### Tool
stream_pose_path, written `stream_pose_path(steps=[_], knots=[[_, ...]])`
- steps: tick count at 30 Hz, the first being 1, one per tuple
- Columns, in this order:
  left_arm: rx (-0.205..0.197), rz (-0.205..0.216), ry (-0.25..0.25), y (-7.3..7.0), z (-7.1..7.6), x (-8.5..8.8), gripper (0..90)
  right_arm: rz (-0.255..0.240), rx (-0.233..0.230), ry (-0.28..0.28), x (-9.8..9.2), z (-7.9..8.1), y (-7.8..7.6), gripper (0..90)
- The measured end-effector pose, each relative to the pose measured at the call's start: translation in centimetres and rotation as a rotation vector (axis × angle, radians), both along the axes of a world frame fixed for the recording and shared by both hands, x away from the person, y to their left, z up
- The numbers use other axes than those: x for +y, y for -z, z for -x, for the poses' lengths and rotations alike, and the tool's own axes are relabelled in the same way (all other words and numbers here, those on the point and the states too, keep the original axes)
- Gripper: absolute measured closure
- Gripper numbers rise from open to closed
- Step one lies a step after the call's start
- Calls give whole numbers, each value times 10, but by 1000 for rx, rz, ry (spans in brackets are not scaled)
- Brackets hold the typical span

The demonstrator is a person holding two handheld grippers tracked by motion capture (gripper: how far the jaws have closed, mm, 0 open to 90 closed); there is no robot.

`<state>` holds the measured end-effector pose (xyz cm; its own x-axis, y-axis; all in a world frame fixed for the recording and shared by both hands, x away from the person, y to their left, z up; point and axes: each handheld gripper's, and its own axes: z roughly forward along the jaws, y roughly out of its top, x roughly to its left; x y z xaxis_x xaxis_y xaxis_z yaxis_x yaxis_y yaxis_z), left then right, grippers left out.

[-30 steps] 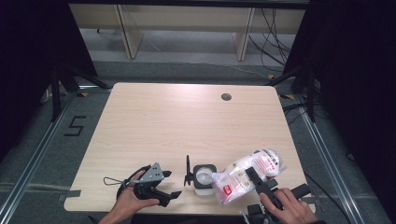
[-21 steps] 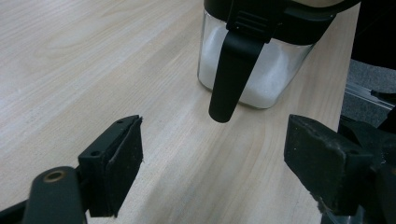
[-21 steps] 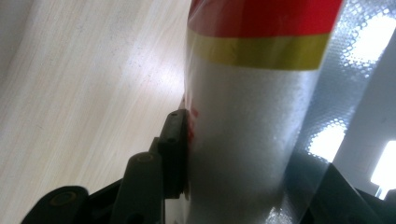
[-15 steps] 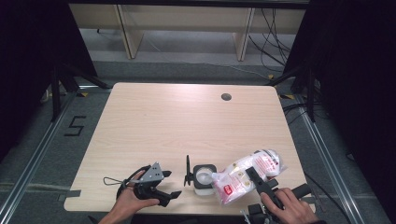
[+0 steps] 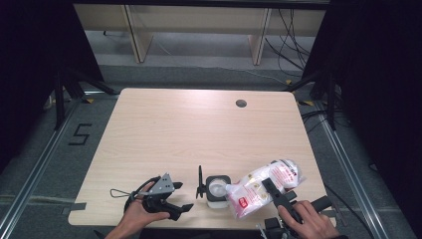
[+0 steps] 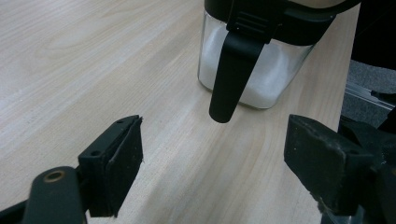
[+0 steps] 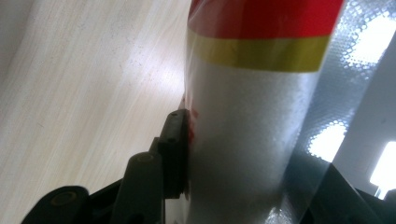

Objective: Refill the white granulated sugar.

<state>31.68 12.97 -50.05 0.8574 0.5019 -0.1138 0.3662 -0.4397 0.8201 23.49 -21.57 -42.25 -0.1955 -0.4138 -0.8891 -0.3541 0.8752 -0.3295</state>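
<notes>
On the wooden surface there are two sets of tongs, one bag and one jar. The left tongs rest in the person's left hand near the front edge, released, with nothing between them. The right tongs are clenched on the bag, a white plastic pouch with red print, which lies tilted at the front right with its spout over the open mouth of the jar. The jar stands between the two hands, just beside the bag, its black lid swung up at its left. The high view gives the whole layout and one round cable hole far back on the surface. The left gripper view adds the jar's clear glass wall, the white powder inside, and a black latch hanging down its front. The right gripper view shows one pad pressed flat against the bag's glossy side, with its red and yellow bands.
</notes>
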Motion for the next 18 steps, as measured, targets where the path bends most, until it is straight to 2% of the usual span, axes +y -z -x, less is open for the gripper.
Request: stream_pose_path(steps=[6, 7, 8, 10, 13, 17, 18], knots=[[2, 1, -2, 0, 0, 0, 192, -11, 6, 0, 0, 0, 0, 612], [6, 13, -7, 0, 1, -1, 192, -13, 4, 0, -1, 0, 0, 612], [-14, -8, 12, 0, -1, 1, 192, -14, 6, 1, -1, 0, 0, 612], [2, 1, -2, 0, 0, 0, 192, -17, 7, 0, -1, -1, 0, 612], [3, 1, -2, 0, 0, 0, 192, -2, 10, -3, -1, -1, -2, 613], [2, 0, -2, 0, 0, 0, 192, -14, 7, -11, -1, -1, -1, 613], [-13, -6, 11, 0, -1, 0, 192, -19, 12, -2, -1, -1, -1, 614]])
